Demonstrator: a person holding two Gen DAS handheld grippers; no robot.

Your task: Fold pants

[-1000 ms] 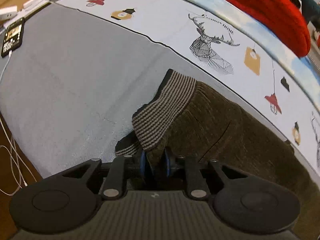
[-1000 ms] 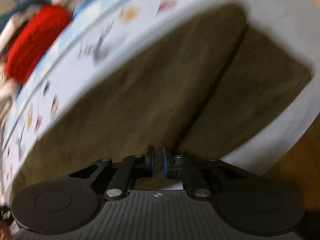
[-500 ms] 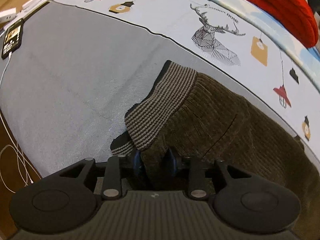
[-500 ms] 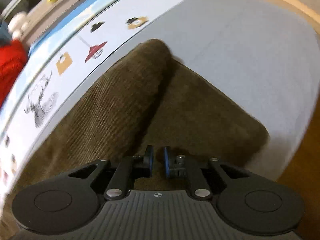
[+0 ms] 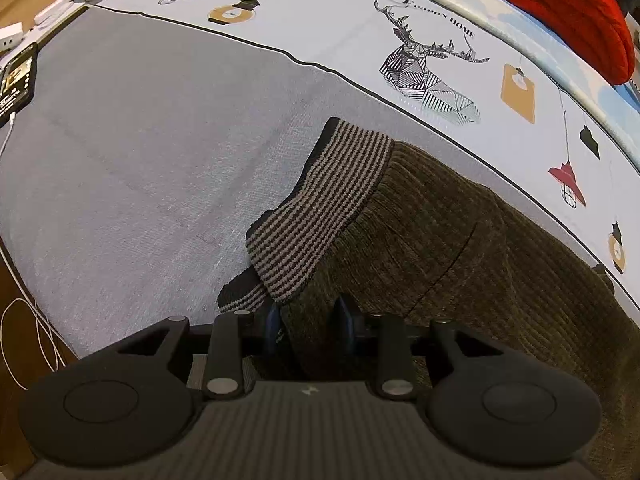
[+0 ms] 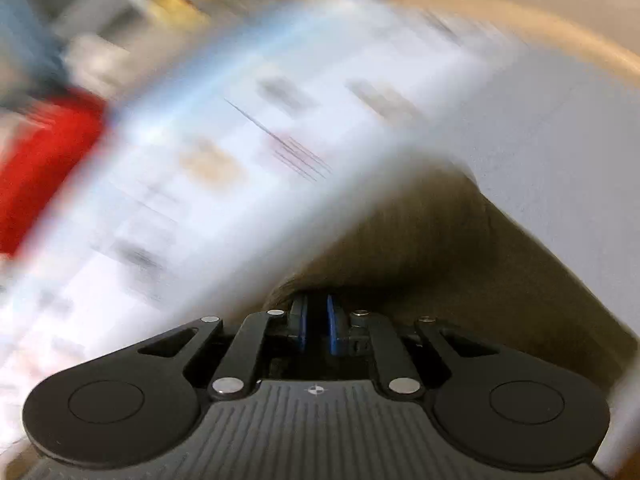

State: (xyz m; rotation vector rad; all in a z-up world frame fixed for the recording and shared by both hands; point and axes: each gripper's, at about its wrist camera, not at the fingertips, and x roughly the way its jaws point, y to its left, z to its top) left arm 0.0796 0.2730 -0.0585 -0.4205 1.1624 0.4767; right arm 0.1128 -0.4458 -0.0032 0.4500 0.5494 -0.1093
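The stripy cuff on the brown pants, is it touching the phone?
Apart. The left wrist view shows the stripy cuff mid-bed and the phone far off at the edge, with bare grey sheet between them.

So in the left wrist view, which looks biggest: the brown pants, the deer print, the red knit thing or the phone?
1. pants
2. red knit, partly cut off
3. deer print
4. phone, partly cut off

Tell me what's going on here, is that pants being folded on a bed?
Yes. A person with a gripper in each hand is folding brown corduroy pants on a grey bedspread. The left gripper sits by the striped waistband; its jaws have just been opening, with a bunch of fabric between them. The right gripper is nearly shut over another part of the pants, its view too blurred to show a grip.
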